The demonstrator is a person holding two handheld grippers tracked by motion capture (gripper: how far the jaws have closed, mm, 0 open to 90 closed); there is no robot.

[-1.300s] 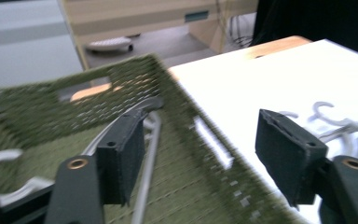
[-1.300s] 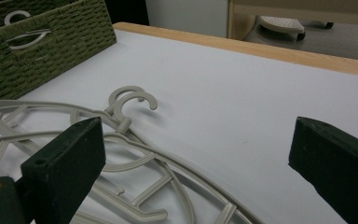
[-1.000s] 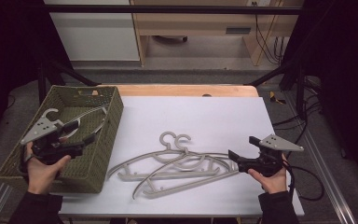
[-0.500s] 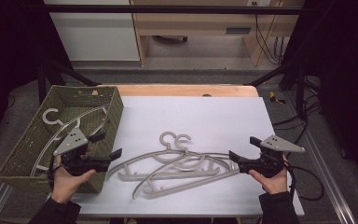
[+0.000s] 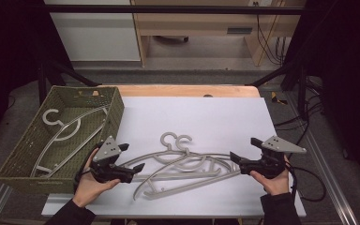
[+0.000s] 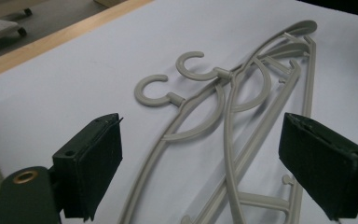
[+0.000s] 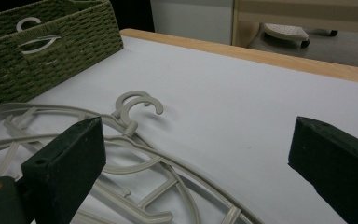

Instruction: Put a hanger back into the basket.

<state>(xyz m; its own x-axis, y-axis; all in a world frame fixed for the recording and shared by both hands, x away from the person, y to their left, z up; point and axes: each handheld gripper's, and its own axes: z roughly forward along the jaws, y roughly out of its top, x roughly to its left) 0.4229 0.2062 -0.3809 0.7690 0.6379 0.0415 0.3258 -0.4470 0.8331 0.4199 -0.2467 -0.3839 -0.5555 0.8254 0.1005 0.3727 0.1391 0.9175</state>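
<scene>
1. Both tools are hand-held, made of black plastic with flat rubber-like pads. The left gripper [image 5: 133,168] has just been opening its jaws; they stand wide apart with nothing pressed between them, just beside the left end of the hangers [image 5: 187,166].
2. Open as well is the right gripper [image 5: 238,159], which grips nothing; its tips are at the right end of the same pile.
3. These hangers are pale grey plastic, thin and curved, with round C-shaped hooks [image 6: 193,70] and small pegs. They lie tangled and overlapping, flat on the middle of the table.
4. One more hanger [image 5: 63,129] of the same kind lies inside the woven basket [image 5: 115,110], which is olive green, rectangular and rough in texture, at the left edge of the table.
5. A smooth white sheet [image 5: 215,117] covers the table; a wooden edge [image 5: 178,91] shows at the far side. Behind it are a grey floor, a pale cabinet and dark surroundings.
6. How many hangers are in the pile is hard to count, because they cross each other.
</scene>
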